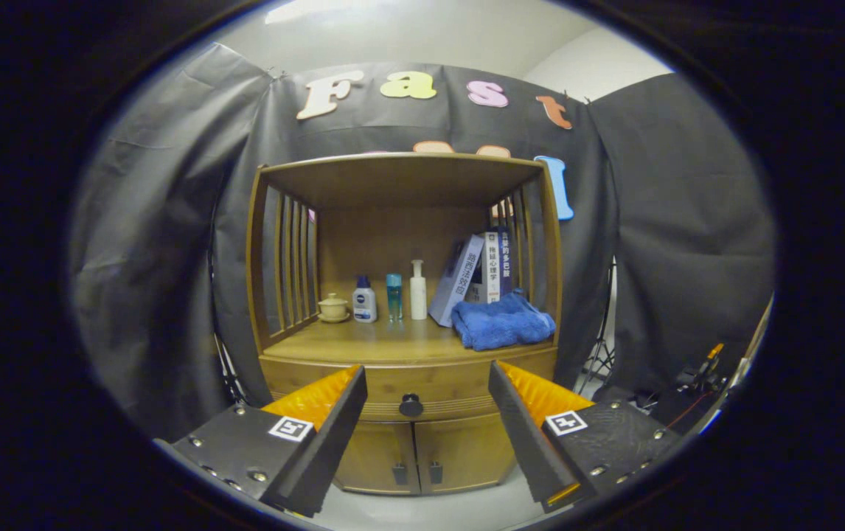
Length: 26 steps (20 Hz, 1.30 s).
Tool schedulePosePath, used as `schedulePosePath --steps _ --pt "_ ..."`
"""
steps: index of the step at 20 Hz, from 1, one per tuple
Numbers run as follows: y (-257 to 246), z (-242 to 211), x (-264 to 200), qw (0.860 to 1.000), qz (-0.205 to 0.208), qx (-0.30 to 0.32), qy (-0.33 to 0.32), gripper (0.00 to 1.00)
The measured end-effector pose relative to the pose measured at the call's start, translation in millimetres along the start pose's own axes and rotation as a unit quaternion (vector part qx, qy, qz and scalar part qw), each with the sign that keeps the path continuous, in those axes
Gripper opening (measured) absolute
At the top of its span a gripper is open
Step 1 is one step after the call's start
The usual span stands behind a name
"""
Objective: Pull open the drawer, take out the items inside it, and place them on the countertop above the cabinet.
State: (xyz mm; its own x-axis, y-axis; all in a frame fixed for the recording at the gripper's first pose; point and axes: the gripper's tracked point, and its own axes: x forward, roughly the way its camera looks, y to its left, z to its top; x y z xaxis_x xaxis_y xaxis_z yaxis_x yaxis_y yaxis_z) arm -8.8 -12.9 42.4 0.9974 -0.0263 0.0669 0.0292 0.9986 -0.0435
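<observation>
Ahead, fingers (pixel 428 398) spread apart, ungripped, flank the closed drawer's (pixel 422 383) knob (pixel 411 405); contents hidden.

Mock home corner in a booth, wooden cabinet (pixel 408 383), toiletry bottles (pixel 393 296), books (pixel 492 267), towel (pixel 502 321)

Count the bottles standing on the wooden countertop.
3, in a row between the lidded cup and leaning books: white bottle, blue bottle, pump bottle. The open gripper frames the drawer knob.

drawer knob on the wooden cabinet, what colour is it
Black: the round drawer knob shows best in the gripper view, just beyond the open tool.
</observation>
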Motion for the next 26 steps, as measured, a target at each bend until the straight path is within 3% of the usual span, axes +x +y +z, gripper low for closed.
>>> schedulePosePath --steps 6,16,26 --pt "0.2 -6.6 8.3 1.0 -0.002 0.008 0.002 0.99" --pt "7.4 -40.1 56.7 0.999 0.001 -0.044 -0.023 0.99" --pt "-4.1 -145.2 127.7 0.998 0.01 -0.042 0.046 0.97"
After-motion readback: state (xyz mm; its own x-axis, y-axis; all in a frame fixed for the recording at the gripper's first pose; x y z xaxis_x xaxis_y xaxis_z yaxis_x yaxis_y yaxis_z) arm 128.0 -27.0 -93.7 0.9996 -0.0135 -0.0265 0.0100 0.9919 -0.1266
